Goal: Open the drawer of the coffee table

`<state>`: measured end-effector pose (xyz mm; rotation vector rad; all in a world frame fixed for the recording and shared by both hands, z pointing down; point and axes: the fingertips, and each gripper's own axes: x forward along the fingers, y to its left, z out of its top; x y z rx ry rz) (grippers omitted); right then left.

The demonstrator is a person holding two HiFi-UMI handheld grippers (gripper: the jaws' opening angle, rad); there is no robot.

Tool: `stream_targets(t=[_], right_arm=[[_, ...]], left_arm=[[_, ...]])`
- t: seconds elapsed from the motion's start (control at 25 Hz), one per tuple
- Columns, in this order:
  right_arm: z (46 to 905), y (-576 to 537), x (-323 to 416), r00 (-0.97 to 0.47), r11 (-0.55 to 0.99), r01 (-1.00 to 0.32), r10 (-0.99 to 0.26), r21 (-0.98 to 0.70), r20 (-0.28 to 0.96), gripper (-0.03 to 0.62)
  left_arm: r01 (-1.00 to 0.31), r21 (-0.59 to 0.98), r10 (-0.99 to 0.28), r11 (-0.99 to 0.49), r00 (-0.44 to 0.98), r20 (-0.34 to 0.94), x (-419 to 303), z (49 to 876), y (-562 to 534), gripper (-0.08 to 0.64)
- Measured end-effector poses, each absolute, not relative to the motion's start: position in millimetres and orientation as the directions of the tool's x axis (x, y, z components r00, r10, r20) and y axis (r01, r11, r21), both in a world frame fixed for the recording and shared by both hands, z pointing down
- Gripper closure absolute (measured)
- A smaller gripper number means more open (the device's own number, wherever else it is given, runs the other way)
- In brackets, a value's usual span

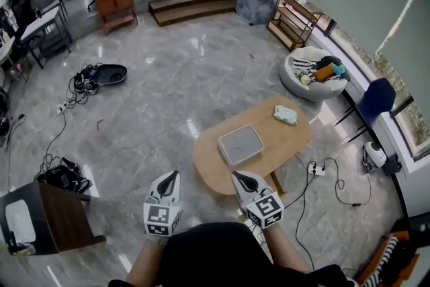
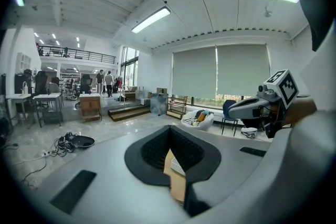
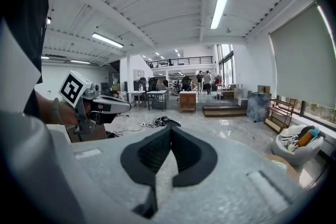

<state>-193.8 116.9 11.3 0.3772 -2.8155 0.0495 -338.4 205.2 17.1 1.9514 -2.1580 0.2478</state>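
Left gripper (image 1: 172,177) and right gripper (image 1: 237,177), jaws closed and empty, hover by the worktop's (image 1: 285,139) near edge.

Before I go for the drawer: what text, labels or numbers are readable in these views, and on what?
No words, numbers or brands can be read in any view.
Left hand-held gripper: only a black-and-white square marker, no letters.
Right hand-held gripper: the same kind of marker.
Pale packet on the coffee table: any print too small to read.
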Motion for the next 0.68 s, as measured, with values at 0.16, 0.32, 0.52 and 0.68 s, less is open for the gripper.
stream_targets(t=[0.16,0.32,0.52,0.68], right_arm=[[8.9,112.9,-188.9,-0.919,0.964,-0.264,-0.255,0.01,0.3,0.595],[8.9,110.0,-186.6,-0.917,0.964,-0.266,-0.258,0.014,0.304,0.595],[6.0,107.2,-185.3,-0.918,0.964,-0.265,-0.258,0.018,0.303,0.595],[8.1,108.5,-187.6,-0.915,0.963,-0.27,-0.261,0.016,0.306,0.595]], left_arm=[[-0.994,0.019,-0.956,0.108,-0.098,0.275,-335.9,14.8,203.3,0.545],[-0.994,0.019,-0.957,0.11,-0.101,0.272,-335.5,13.4,202.8,0.545],[-0.993,0.013,-0.956,0.113,-0.105,0.272,-334.3,11.5,200.2,0.545],[-0.993,0.009,-0.955,0.121,-0.114,0.274,-338.1,13.5,200.7,0.545]])
